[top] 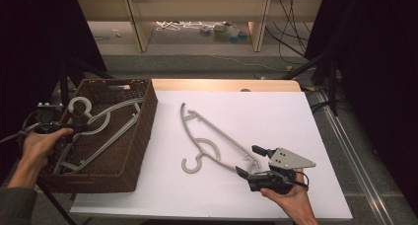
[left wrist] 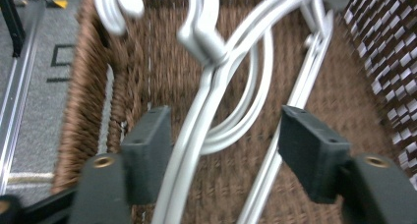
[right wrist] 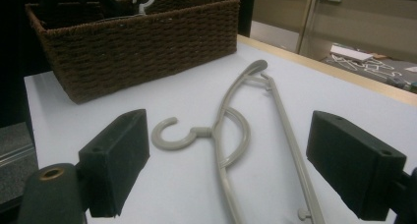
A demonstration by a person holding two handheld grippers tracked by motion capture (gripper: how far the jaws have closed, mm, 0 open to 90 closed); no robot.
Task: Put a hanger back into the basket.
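Note:
A brown wicker basket (top: 140, 141) stands at the table's left and holds grey plastic hangers (top: 106, 117), one hook poking up at its far left corner. My left gripper (top: 81, 129) reaches into the basket from its left side. In the left gripper view its jaws (left wrist: 223, 118) stand wide apart over the basket floor (left wrist: 344, 111). A hanger arm (left wrist: 189, 150) runs between them close to the left pad, and the right pad is well off it. Another grey hanger (top: 200, 157) lies flat on the white table. My right gripper (top: 248, 160) is open just right of it, its jaws (right wrist: 228, 123) facing the hanger (right wrist: 196, 131).
The basket (right wrist: 147, 42) sits beyond the hanger in the right gripper view. White table surface (top: 276, 116) stretches to the right and far side. Beyond the table are a shelf unit, cables and dark stands on the floor.

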